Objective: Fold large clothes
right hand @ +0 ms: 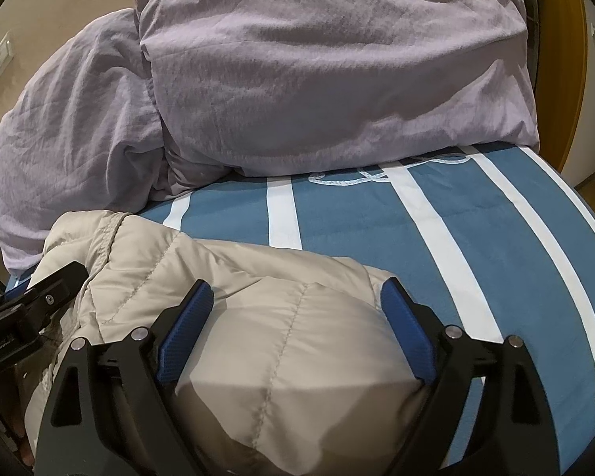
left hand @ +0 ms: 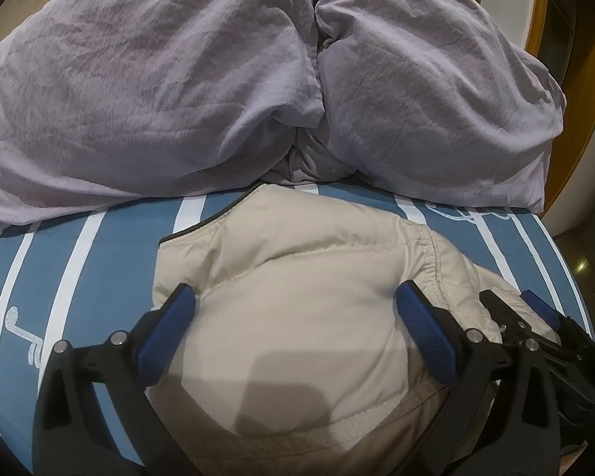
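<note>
the beige jacket (left hand: 297, 317) runs off the bottom edge in both views, its lower part covered by gripper frames. the lilac duvet (left hand: 139, 99) hides the far end of the striped bed (right hand: 476, 238) and is cut off at the top. small white drawings on the sheet (left hand: 23, 337) are too distorted to tell.

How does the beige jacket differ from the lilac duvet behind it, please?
The beige jacket is smooth, stitched into quilted panels, while the lilac duvet is crinkled with no stitched panels showing. The jacket forms a low, compact bundle at the near edge; the duvet is far bulkier, heaped high across the far side. Both open grippers, left and right, straddle the jacket; neither touches the duvet. Both lie on the blue striped sheet.
</note>
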`<state>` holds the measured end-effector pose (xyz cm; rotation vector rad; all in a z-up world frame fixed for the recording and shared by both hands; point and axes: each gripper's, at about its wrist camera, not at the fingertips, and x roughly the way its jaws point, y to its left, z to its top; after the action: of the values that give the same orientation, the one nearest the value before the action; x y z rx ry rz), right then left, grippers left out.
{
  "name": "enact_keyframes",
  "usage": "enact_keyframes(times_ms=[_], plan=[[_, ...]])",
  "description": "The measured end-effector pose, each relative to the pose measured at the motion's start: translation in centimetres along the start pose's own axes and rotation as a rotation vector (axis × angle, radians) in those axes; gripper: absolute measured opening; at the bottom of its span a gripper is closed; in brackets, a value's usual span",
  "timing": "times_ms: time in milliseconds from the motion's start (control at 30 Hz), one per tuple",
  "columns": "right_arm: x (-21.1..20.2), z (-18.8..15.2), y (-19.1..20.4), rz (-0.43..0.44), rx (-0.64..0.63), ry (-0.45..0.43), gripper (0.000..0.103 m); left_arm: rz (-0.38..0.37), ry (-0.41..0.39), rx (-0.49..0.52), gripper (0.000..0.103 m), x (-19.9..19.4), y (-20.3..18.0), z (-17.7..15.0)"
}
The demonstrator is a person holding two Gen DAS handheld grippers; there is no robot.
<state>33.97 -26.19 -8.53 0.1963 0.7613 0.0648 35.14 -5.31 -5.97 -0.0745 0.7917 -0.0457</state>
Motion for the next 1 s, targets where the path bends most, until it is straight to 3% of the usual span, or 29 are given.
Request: enact_keyframes(times_ms=[1000], plan=[[0.53, 0.14, 0.16, -0.008, -0.004, 0.003, 0.091, -0.015, 0.009, -0.029, 0.101, 0.40, 0.18, 0.07]])
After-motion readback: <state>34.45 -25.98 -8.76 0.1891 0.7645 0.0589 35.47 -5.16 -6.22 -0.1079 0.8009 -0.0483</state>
